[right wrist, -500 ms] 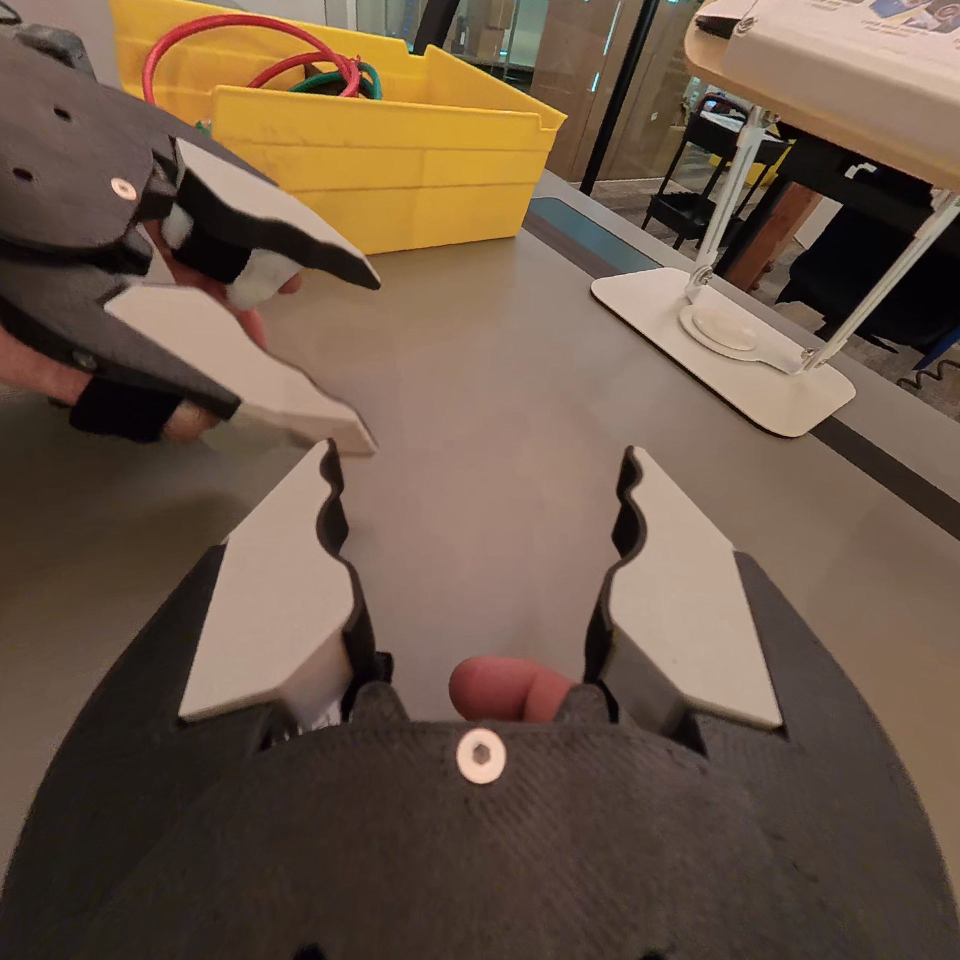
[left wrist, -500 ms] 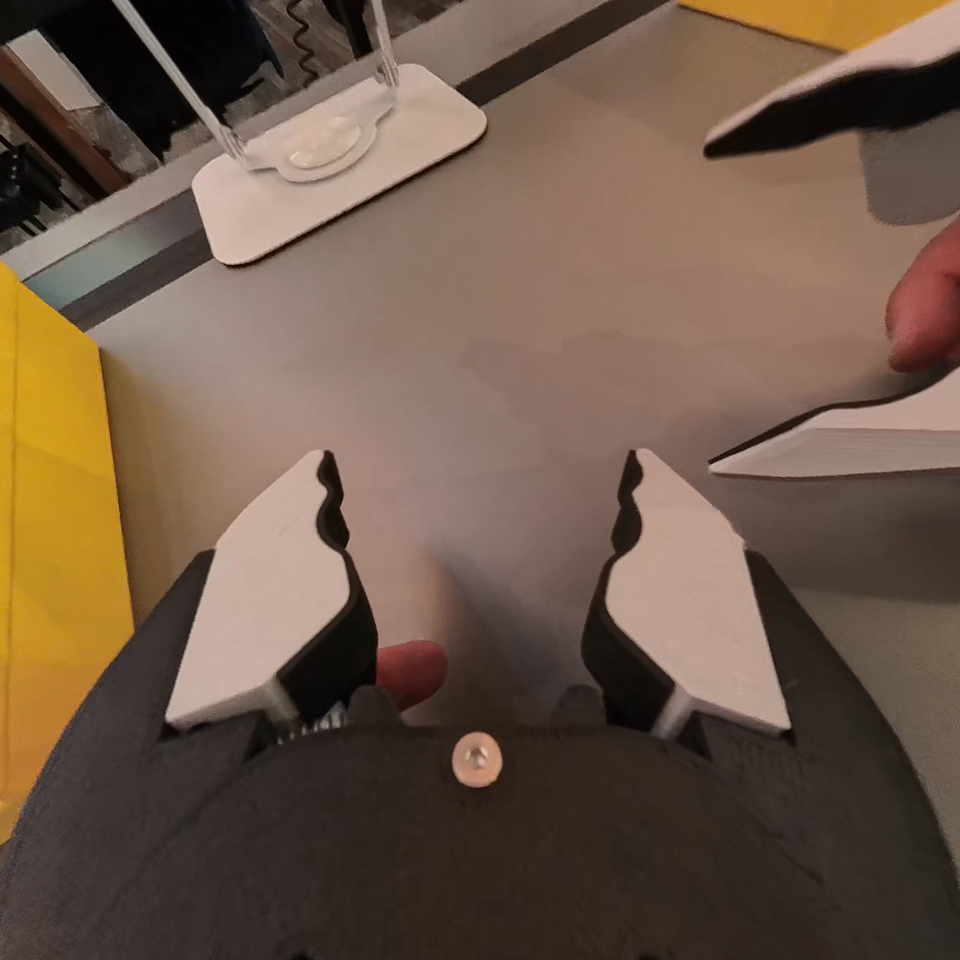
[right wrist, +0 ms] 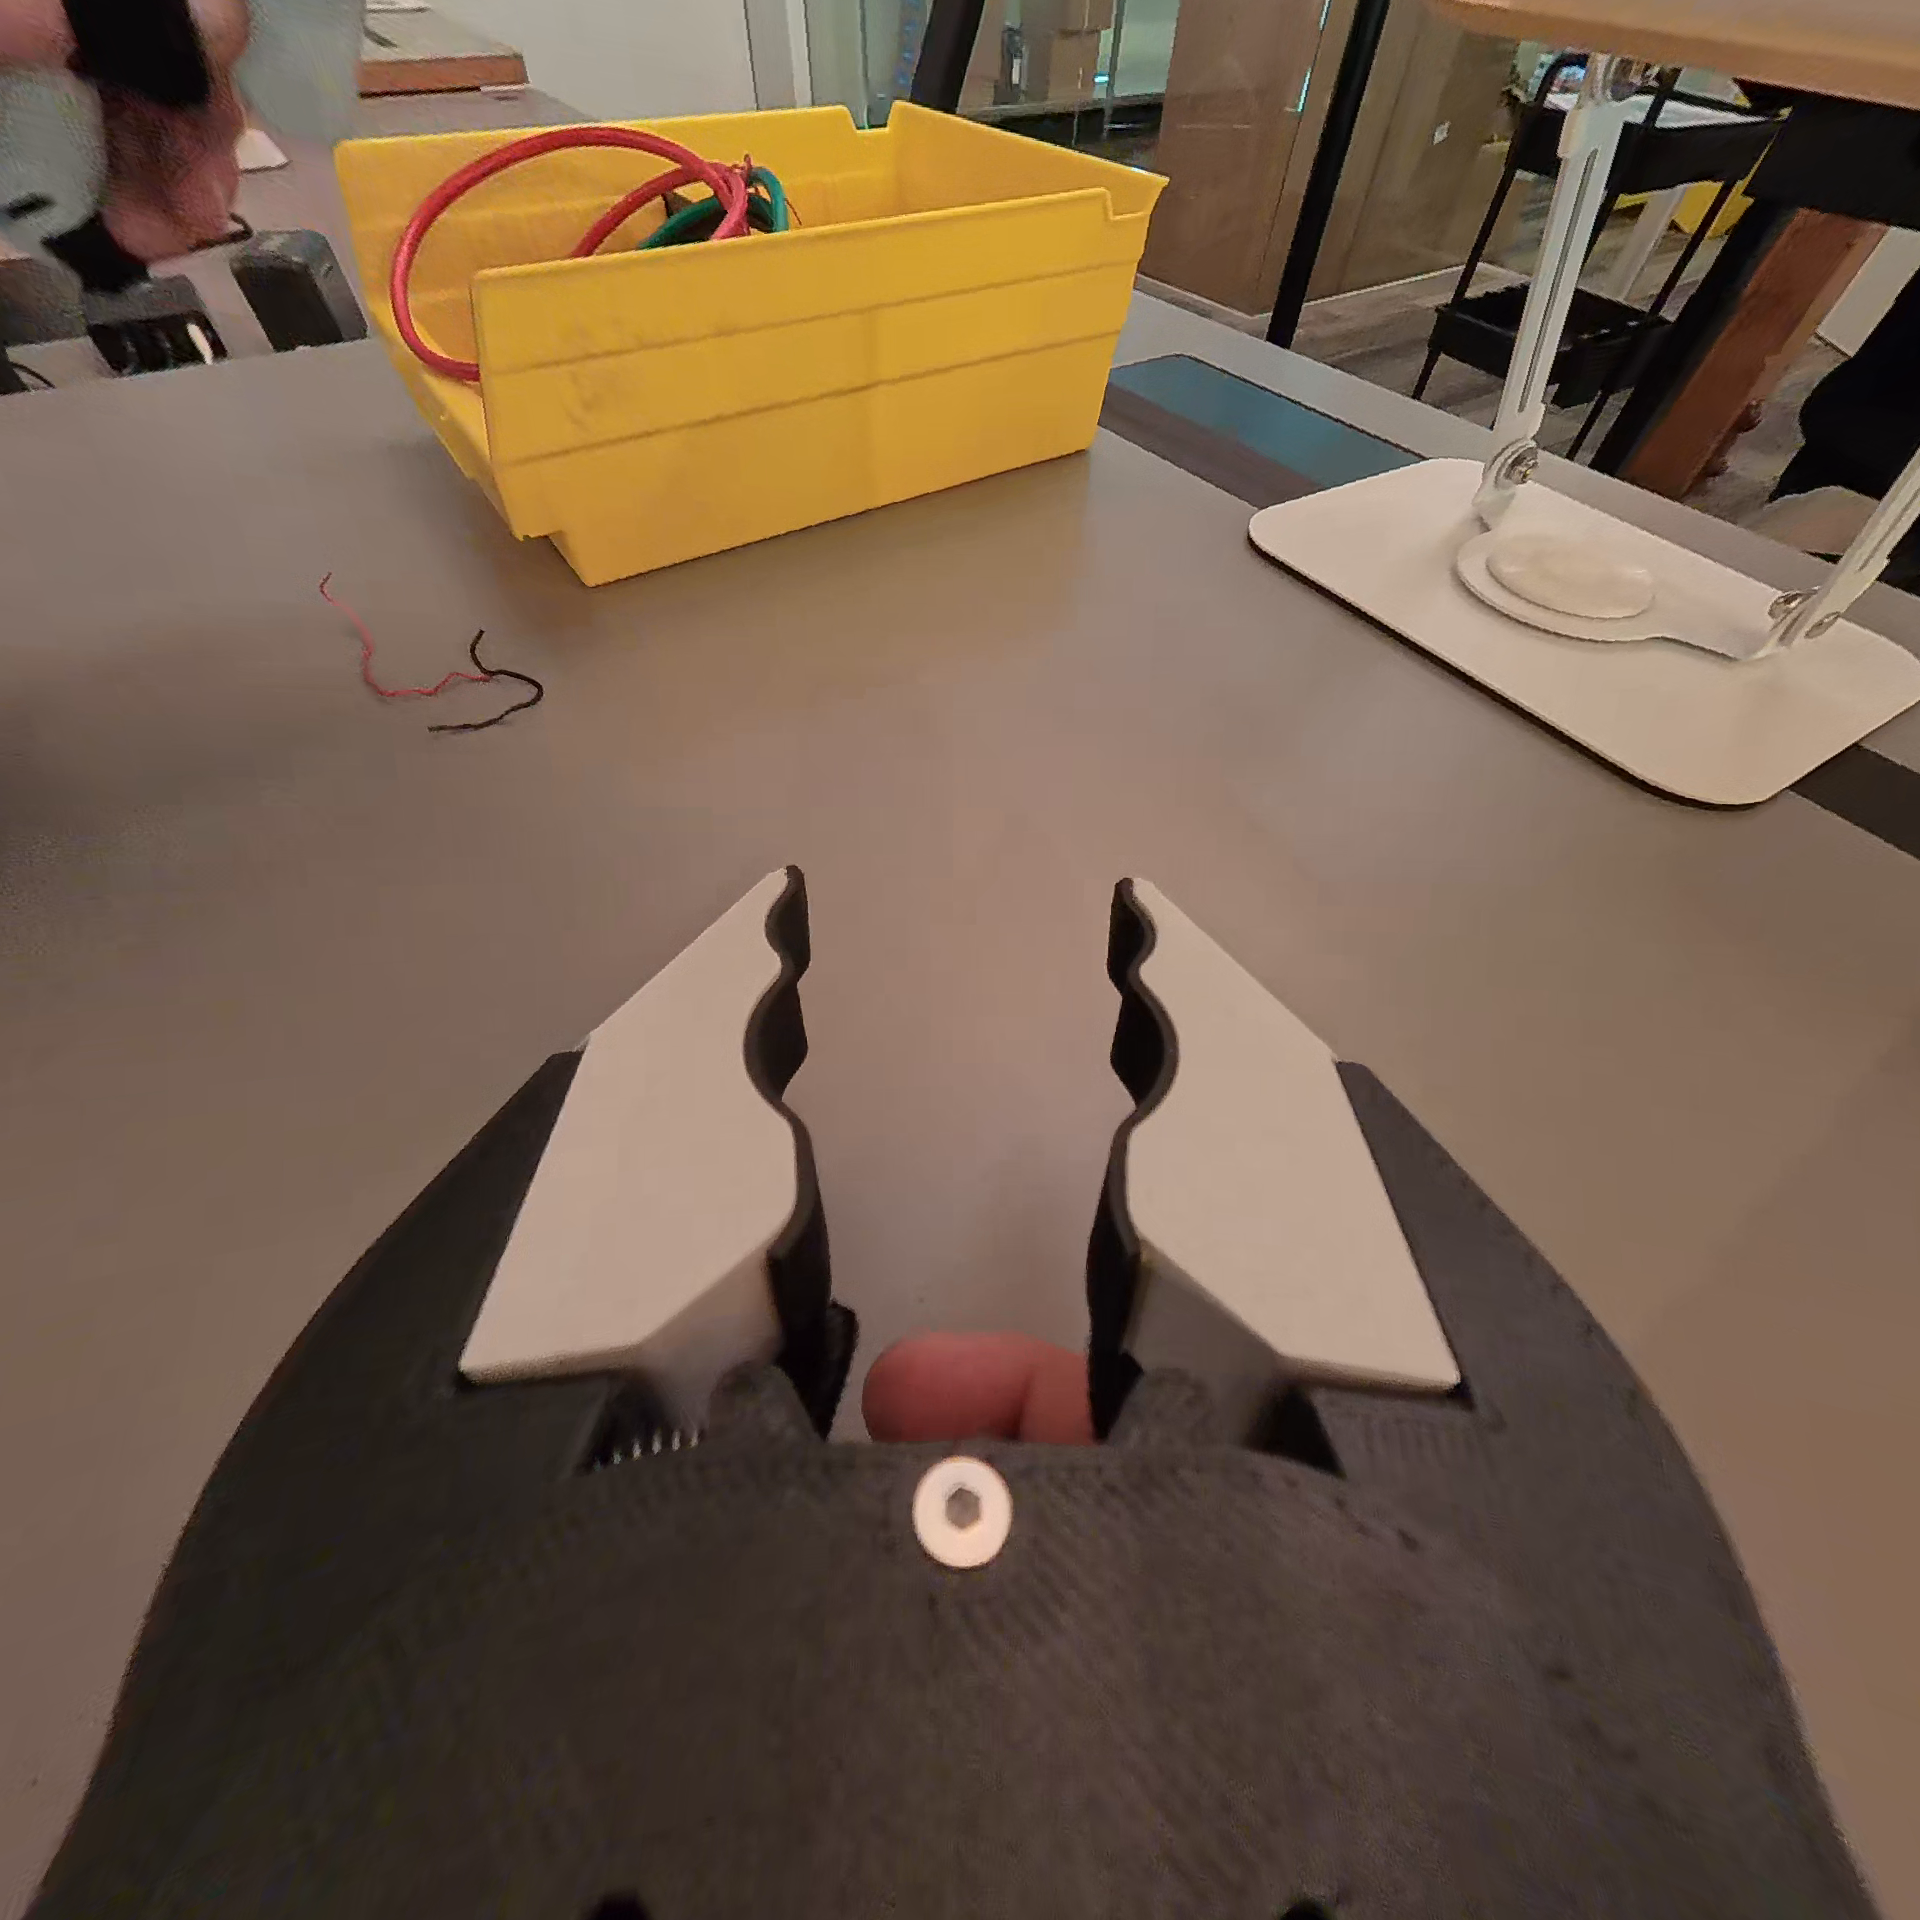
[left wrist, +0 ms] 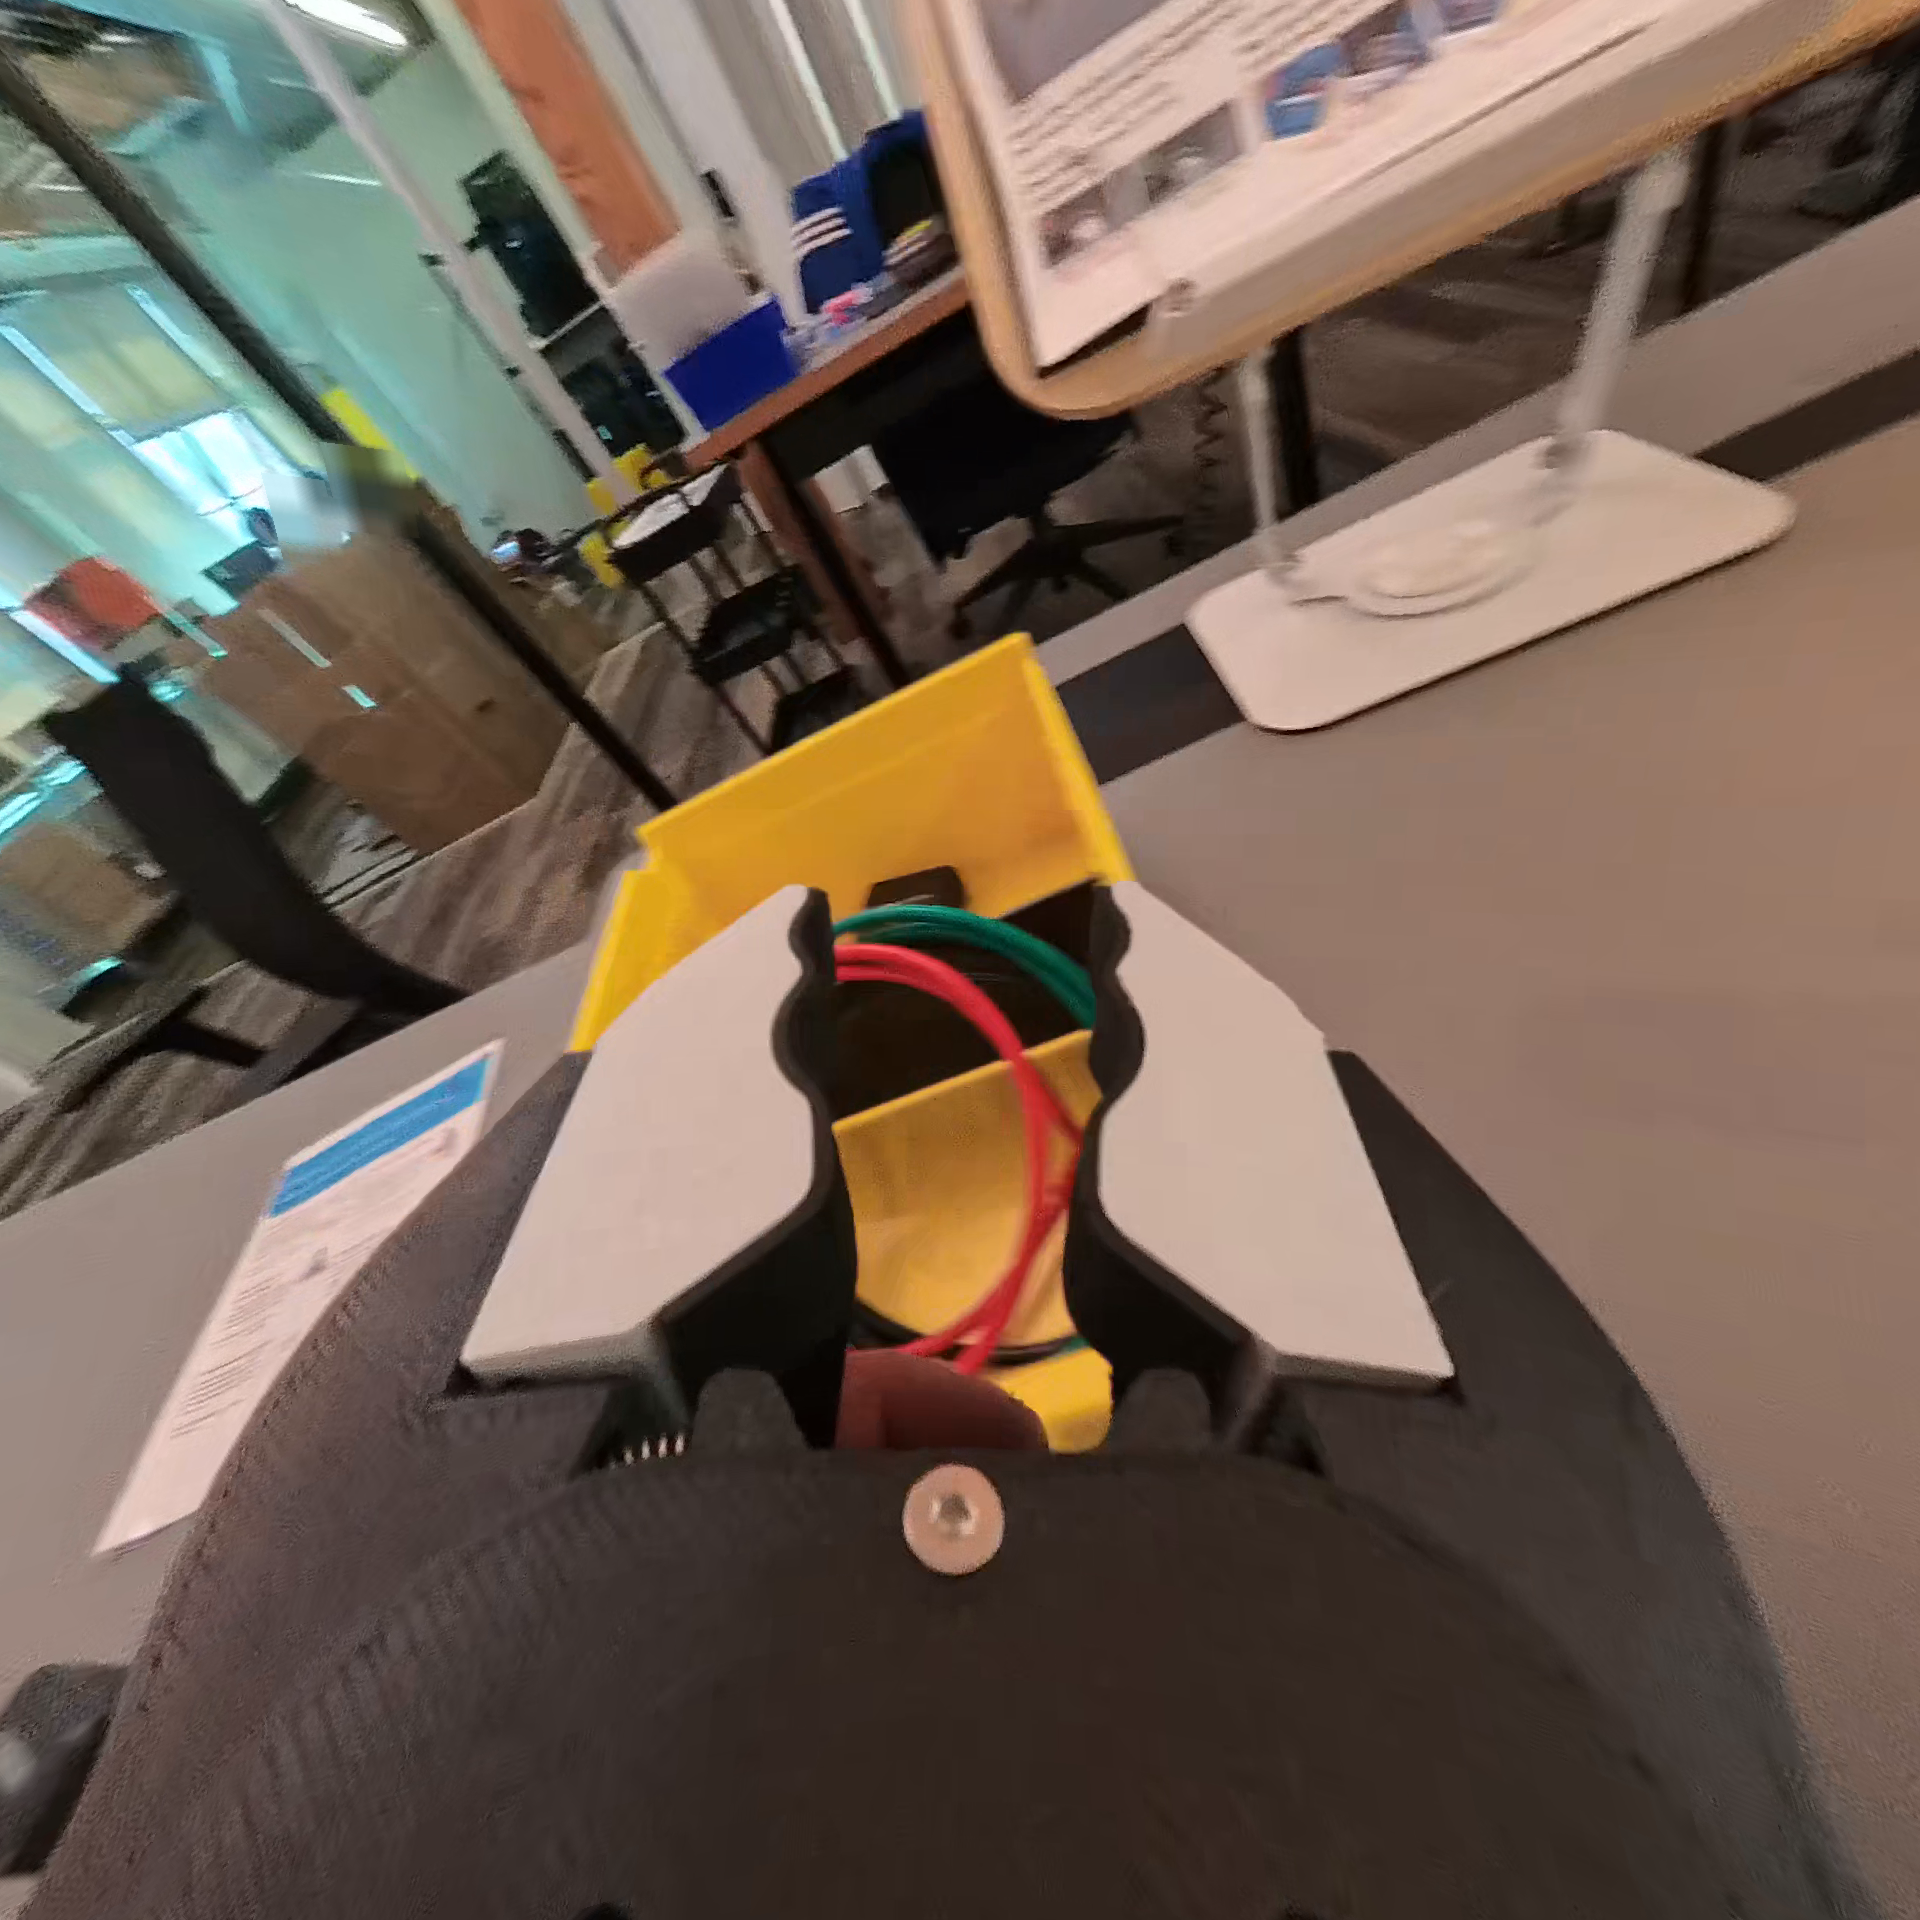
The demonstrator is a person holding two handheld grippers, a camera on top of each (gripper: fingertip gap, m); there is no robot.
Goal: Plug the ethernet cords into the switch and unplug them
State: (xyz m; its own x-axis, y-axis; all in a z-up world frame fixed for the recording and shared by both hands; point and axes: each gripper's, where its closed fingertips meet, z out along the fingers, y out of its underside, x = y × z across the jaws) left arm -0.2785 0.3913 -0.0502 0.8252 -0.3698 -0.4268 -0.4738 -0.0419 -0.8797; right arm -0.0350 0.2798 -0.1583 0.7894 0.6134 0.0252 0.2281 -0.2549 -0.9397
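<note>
A yellow bin [right wrist: 810, 343] stands on the grey table [right wrist: 1039, 727] and holds a looped red cord [right wrist: 468, 208] and a green cord [right wrist: 753, 203]. My left gripper [left wrist: 958, 914] is open and empty, aimed into the near end of the bin [left wrist: 935, 790], where the red cord [left wrist: 1023, 1143] and green cord [left wrist: 987, 930] lie over a dark shape. A small black part [left wrist: 914, 888] sits by the bin's far wall; I cannot tell what it is. My right gripper [right wrist: 958, 888] is open and empty over bare table, well short of the bin.
A white stand base [right wrist: 1579, 644] sits at the right, also in the left wrist view [left wrist: 1486, 582]. Thin red and black wire scraps [right wrist: 436, 675] lie left of centre. A printed sheet [left wrist: 343, 1247] lies left of the bin. Black items [right wrist: 281, 281] sit at the far left. There is about 30 centimetres between the tips of the two grippers.
My left gripper has swung up from the bare table to point into the yellow bin and has left the right wrist view. Both pairs of jaws have narrowed but stay open.
</note>
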